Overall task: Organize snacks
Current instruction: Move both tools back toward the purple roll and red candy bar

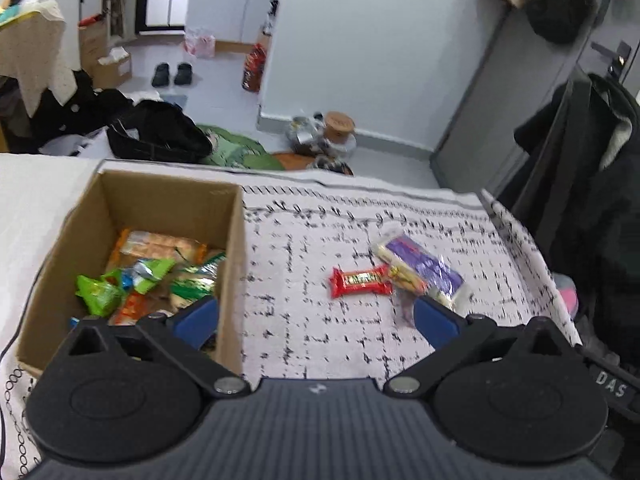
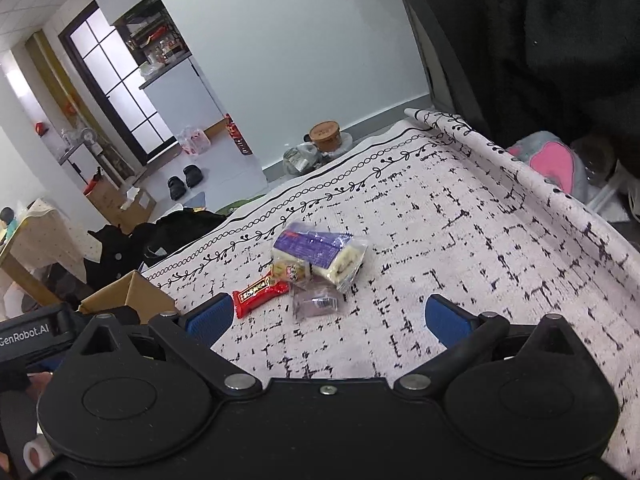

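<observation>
Looking along the left gripper (image 1: 316, 316), we see its blue fingers (image 1: 198, 316) spread wide with nothing between them. Its left finger stands over the near corner of the cardboard box (image 1: 232, 240), where green and orange snack packets (image 1: 140, 280) lie. Ahead between the fingers lies a red candy bar (image 1: 360, 282) on the patterned cloth (image 1: 304, 320); a purple-labelled packet (image 1: 420, 270) touches it, just beyond the right finger. The right gripper (image 2: 328, 316) is wide open and empty too.
</observation>
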A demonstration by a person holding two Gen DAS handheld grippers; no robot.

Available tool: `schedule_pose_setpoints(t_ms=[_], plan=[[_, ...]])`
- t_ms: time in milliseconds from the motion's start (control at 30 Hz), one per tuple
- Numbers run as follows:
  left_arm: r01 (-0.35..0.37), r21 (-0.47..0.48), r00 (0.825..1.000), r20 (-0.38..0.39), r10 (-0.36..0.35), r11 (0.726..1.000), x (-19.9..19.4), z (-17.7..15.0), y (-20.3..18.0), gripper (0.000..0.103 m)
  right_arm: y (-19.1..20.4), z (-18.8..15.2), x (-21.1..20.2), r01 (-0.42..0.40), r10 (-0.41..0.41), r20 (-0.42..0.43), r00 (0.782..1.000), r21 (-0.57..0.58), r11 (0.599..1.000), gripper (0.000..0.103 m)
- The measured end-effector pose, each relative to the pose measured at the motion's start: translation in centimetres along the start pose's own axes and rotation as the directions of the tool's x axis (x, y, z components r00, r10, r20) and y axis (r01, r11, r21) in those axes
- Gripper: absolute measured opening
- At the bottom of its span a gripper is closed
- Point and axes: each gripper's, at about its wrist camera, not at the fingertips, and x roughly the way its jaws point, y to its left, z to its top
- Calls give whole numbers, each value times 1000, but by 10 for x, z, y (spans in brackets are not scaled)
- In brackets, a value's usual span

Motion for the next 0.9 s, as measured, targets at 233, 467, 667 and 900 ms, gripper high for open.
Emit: schedule_pose_setpoints(t_ms=[233,467,667,900], plan=[[-1,111,998,-60,8,994,21,7,-24,103,-4,19,17,-44,45,24,999,-49,998,102],[-4,135,998,-62,13,991,45,22,-26,103,-15,28,44,-70,70,-19,997,7,998,86],[-11,183,999,-49,21,983,70,33,-35,103,-19,33,65,-45,44,-34,998,-3,999,86],[-4,196,999,-31,10,981,103,35,-43,101,-17,40,87,-30,28,-37,999,-54,998,84]])
